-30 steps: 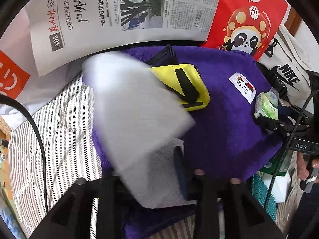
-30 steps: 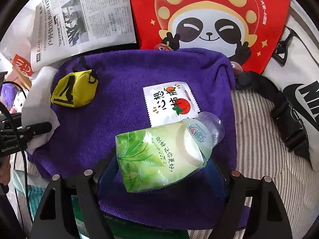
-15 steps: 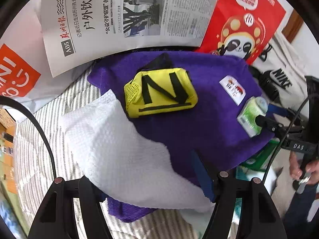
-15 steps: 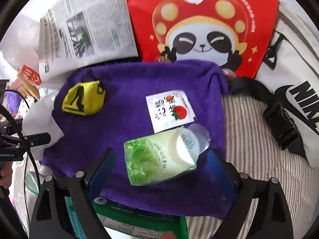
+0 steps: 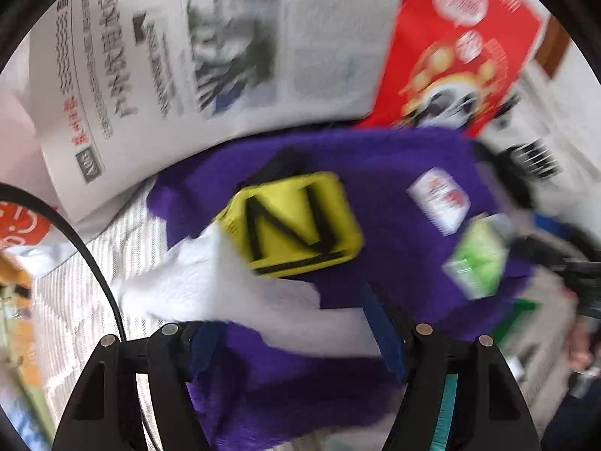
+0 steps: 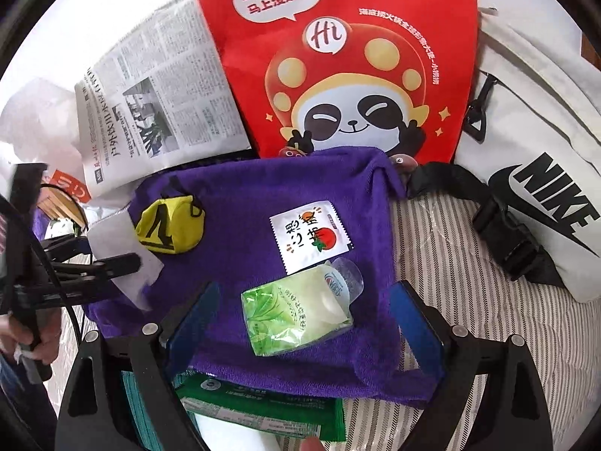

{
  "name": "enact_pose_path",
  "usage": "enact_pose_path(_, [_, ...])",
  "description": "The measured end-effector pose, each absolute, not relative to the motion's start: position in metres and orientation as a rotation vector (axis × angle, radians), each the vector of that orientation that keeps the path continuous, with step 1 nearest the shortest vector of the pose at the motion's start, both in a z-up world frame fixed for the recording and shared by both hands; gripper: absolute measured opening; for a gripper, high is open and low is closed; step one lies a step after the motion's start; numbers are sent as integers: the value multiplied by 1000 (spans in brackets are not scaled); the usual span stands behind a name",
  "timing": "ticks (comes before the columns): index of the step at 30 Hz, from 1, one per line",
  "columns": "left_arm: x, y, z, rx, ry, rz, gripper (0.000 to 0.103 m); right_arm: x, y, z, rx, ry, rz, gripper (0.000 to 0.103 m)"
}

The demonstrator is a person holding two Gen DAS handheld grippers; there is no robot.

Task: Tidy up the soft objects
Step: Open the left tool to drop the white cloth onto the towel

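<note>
Beside purple towel (image 6: 244,203): newspaper (image 6: 150,105).

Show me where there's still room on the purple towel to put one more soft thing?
The widest bare patch on the purple towel lies between the yellow pouch and the white sachet, running up to the far edge. It is crowded nearer, around the green wipes pack, and at the left corner under the white tissue.
</note>
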State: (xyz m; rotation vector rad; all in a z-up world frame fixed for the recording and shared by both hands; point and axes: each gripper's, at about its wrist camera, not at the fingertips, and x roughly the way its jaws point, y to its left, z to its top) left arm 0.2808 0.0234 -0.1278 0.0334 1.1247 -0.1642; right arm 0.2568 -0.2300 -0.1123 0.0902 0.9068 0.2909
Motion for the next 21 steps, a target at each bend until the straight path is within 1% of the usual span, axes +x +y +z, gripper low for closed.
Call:
enact_pose_path(5, [271, 40, -151, -74, 1198, -189, 70, 251, -227, -114, 53, 909, 291, 92])
enact_pose_path(8, [261, 49, -150, -143, 1209, -225, 70, 249, -226, -115, 55, 911, 294, 92])
enact_pose_path(10, [252, 48, -143, -126, 1201, -223, 71, 249, -225, -117, 57, 916, 294, 92])
enact_pose_path(11, [248, 47, -140, -103, 1199, -206, 73, 248, -224, -117, 58, 915, 295, 92])
enact_pose_path(12, [245, 47, -136, -70, 1195, -179, 78, 247, -223, -117, 57, 915, 297, 92])
enact_pose_path(14, [239, 42, -131, -15, 1179, -163, 78, 245, -221, -119, 49, 916, 298, 92])
enact_pose_path(21, [229, 52, -121, 9, 1169, -131, 78, 238, -222, -118, 37, 912, 292, 92])
